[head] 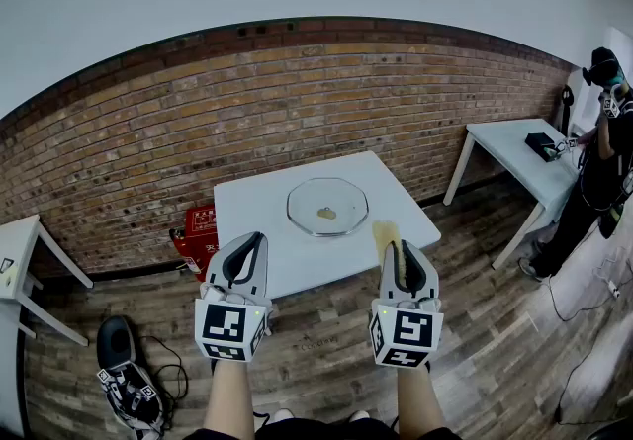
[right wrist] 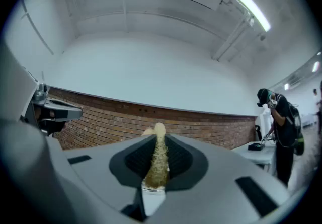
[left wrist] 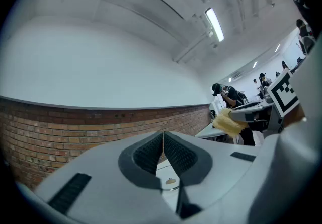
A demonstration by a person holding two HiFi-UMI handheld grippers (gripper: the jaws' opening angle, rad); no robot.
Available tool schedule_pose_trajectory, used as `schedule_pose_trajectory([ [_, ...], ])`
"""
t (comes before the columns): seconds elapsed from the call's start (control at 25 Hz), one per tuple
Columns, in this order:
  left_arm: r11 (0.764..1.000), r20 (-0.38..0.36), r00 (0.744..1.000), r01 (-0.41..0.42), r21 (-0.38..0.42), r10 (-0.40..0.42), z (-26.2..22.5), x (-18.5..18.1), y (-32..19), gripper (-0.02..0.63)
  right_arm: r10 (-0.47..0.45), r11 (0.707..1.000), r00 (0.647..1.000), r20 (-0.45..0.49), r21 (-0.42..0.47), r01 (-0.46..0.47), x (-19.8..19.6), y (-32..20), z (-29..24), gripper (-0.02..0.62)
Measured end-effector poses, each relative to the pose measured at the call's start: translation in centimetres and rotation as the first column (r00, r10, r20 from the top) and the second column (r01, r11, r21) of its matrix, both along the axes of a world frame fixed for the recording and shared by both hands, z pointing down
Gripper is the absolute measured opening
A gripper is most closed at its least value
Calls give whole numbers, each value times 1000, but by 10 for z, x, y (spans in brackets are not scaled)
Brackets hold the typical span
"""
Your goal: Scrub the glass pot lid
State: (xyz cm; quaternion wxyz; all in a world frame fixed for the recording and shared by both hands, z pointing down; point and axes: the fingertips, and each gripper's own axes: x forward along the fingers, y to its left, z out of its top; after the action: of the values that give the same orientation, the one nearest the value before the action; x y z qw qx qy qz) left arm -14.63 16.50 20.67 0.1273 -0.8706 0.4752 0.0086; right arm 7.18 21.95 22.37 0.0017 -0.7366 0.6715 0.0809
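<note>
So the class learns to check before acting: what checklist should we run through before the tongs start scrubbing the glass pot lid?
1. Grip of right tongs on yellow sponge: ok, clamped.
2. Spare left tongs: ok, shut, empty.
3. Position of glass pot lid: ok, flat on white table.
4. Contact of sponge with lid: not ok, apart.
5. Whether brown spot at lid's middle is dirt: cannot tell.
</note>
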Motion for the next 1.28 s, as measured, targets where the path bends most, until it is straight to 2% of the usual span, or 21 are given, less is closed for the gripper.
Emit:
schedule_pose_trajectory([
  [0.44, 1000, 12, 1000, -4, -6, 4, 1, 5, 2, 14, -1, 1000, 1000, 20, -12, 2, 4, 1, 6, 57],
  [0.72, 1000, 15, 1000, -10, -12, 10, 4, 17, 3, 14, 27, 1000, 999, 43, 3, -27, 22, 6, 4, 57],
  [1.04, 1000, 41, 999, 9, -27, -8, 9, 54, 7, 14, -14, 1000, 999, 51, -1, 14, 52, 5, 8, 57],
  [1.28, 998, 32, 998, 57, -31, -56, 12, 77, 14, 14, -81, 997, 996, 42, -4, 81, 69, 1, 11, 57],
])
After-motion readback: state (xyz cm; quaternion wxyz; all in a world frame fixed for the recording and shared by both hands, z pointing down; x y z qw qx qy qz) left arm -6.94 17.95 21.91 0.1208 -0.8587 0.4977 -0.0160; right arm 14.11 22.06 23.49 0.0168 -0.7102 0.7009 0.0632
